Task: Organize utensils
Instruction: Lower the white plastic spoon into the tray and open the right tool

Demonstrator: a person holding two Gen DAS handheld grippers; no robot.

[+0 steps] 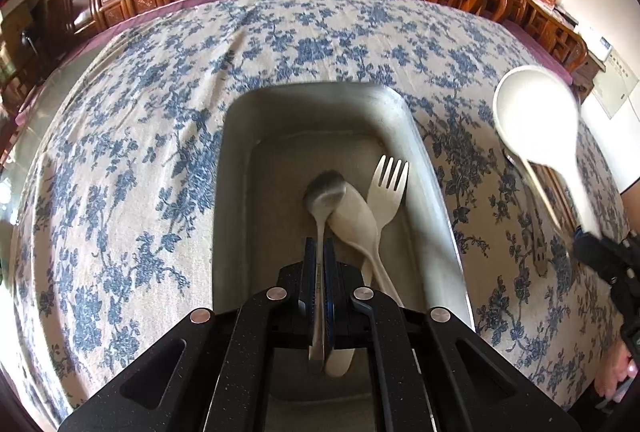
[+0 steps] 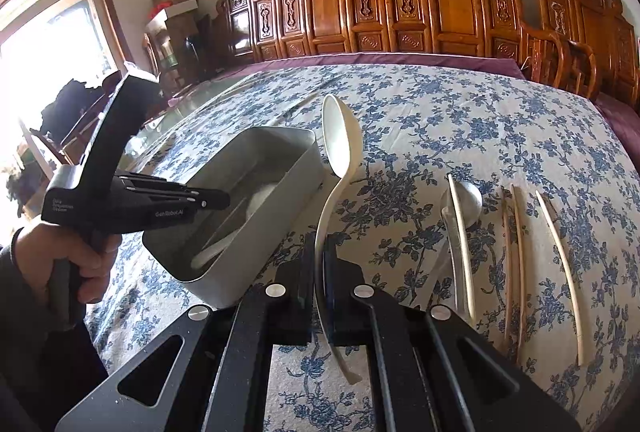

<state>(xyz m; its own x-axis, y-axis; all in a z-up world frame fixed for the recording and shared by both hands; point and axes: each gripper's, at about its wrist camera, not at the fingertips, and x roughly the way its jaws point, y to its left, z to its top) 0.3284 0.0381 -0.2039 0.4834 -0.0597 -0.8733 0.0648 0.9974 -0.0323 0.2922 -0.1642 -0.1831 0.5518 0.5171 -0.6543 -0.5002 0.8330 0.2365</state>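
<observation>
Left gripper [image 1: 319, 272] clamps a metal spoon [image 1: 325, 194] in the tin [image 1: 236, 160]; right gripper [image 2: 320, 284] clamps a ladle [image 2: 340, 140] – thin handles could twist out.

Bench [image 2: 440, 104] draped in a blue-flowered cloth [image 1: 120, 152], purple edge at the far side. On it: a grey metal tray [image 2: 280, 168]; to its right a metal spoon [image 2: 466, 200] and four pale chopsticks [image 2: 560, 272], side by side.
</observation>
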